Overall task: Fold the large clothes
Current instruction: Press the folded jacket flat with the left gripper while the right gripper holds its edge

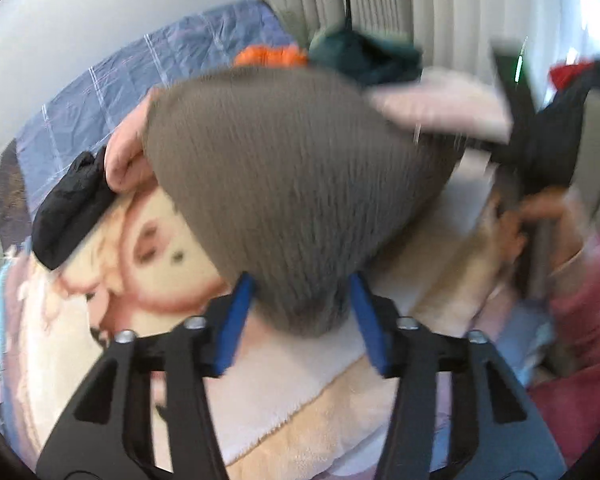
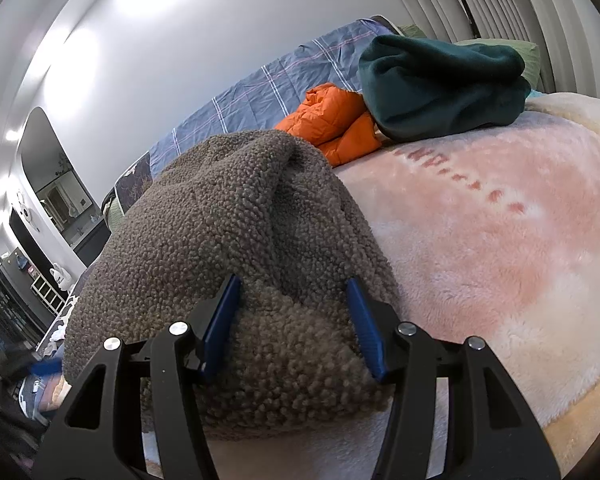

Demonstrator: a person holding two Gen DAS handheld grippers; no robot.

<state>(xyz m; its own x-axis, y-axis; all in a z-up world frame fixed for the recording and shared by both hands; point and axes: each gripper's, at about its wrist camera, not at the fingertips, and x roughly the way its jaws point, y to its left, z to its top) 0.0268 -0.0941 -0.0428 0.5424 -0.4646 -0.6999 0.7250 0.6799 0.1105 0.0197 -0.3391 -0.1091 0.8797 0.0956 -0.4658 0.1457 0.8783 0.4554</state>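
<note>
Though red blanket lettering [image 2: 466,178] blurs — unreadable.

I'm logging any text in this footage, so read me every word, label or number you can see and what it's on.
None can be read.
Reddish letters on the pink blanket: stretched and faded, unreadable.
Brown fleece garment, orange jacket, dark green fleece: no label or print shows.
Left wrist view: blurred, no text.
</note>
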